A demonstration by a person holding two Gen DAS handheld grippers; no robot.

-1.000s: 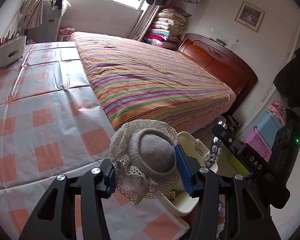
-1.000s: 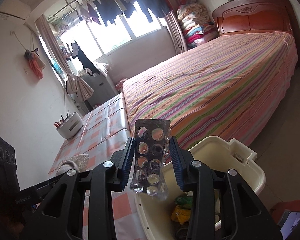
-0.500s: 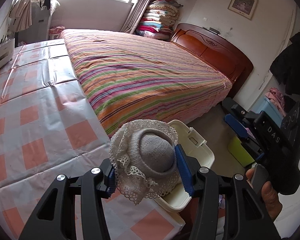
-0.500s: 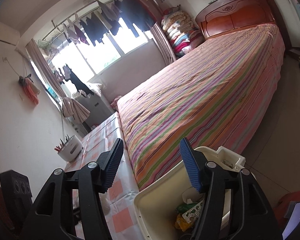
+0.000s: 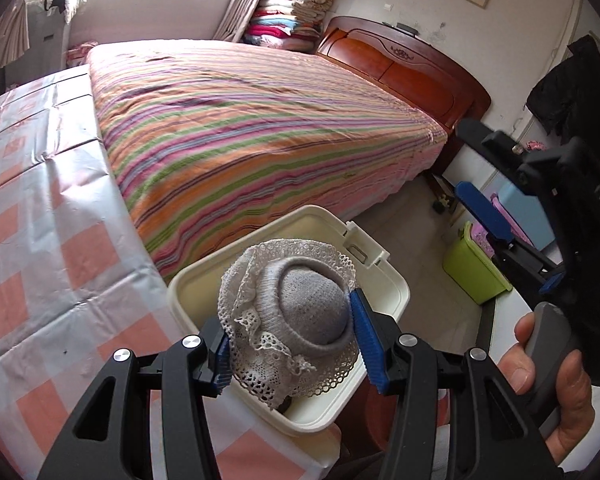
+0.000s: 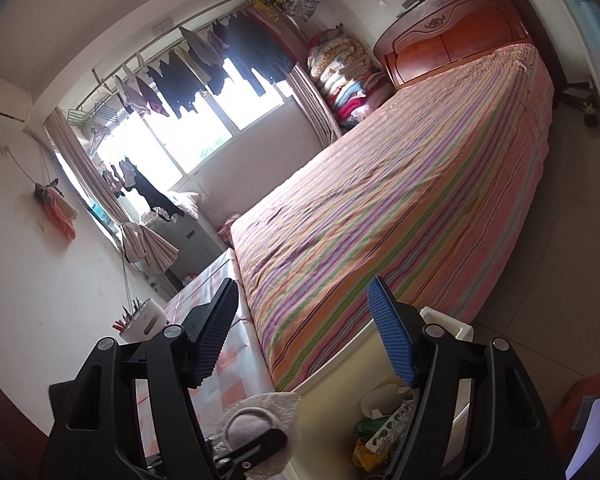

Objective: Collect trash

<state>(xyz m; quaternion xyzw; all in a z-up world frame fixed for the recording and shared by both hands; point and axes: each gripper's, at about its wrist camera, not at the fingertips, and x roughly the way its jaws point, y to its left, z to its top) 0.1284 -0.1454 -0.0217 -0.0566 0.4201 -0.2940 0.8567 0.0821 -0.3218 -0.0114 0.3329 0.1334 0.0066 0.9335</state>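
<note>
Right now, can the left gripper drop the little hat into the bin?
Probably yes: the left gripper holds the hat right above the open bin, with nothing between them.

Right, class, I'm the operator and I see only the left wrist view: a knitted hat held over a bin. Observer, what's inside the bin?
Observer: Green and yellow wrappers lie in the bin.
Operator: Is the right hand-held gripper carrying anything?
Observer: No; its jaws have just been opening, nothing between them.
Operator: Anything else on the table?
Observer: A white pen holder, by the wall.
</note>
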